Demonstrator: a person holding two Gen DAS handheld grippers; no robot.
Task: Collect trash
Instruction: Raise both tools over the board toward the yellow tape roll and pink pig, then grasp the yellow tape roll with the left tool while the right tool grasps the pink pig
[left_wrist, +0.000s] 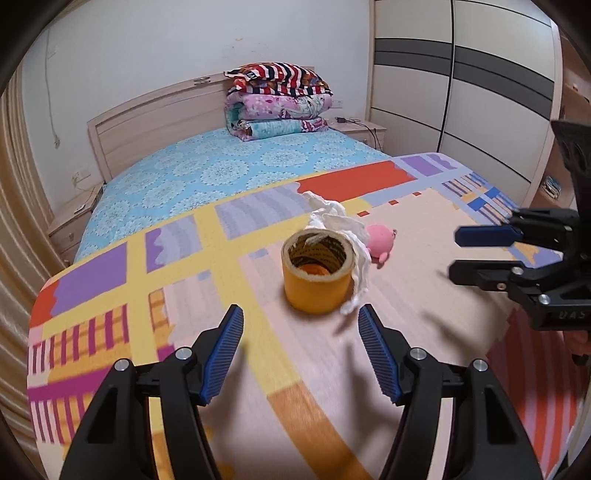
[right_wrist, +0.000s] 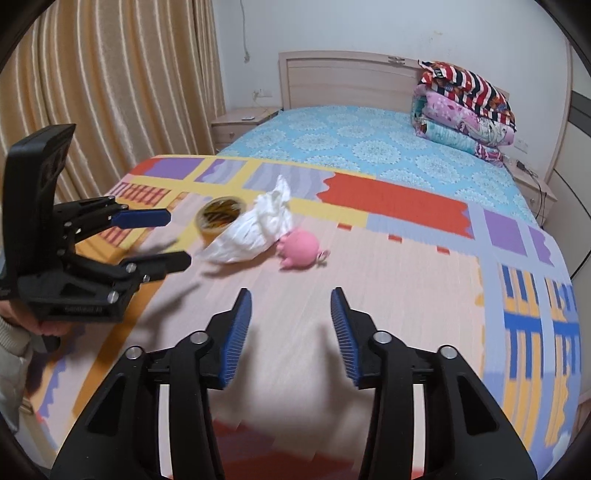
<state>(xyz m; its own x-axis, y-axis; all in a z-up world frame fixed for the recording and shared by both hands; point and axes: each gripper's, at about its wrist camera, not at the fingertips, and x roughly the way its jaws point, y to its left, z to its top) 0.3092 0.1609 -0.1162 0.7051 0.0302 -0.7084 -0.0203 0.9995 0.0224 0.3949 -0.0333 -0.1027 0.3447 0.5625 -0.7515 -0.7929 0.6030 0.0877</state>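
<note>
A yellow tape roll (left_wrist: 317, 271) stands on the colourful mat (left_wrist: 207, 295), with a crumpled white tissue (left_wrist: 341, 229) leaning on its far side and a pink toy (left_wrist: 380, 240) just beyond. My left gripper (left_wrist: 301, 319) is open a short way in front of the roll, nothing between its blue pads. My right gripper (right_wrist: 291, 301) is open too, short of the pink toy (right_wrist: 299, 249) and the tissue (right_wrist: 258, 229). The roll (right_wrist: 219, 218) lies behind the tissue. Each gripper shows in the other's view: the right gripper (left_wrist: 453, 254), the left gripper (right_wrist: 179, 240).
The mat covers the foot of a bed with a blue sheet (left_wrist: 221, 170). Folded quilts (left_wrist: 277, 99) are stacked at the headboard. Nightstands (right_wrist: 240, 125) flank the bed, curtains (right_wrist: 110, 92) hang on one side, a wardrobe (left_wrist: 461, 92) on the other.
</note>
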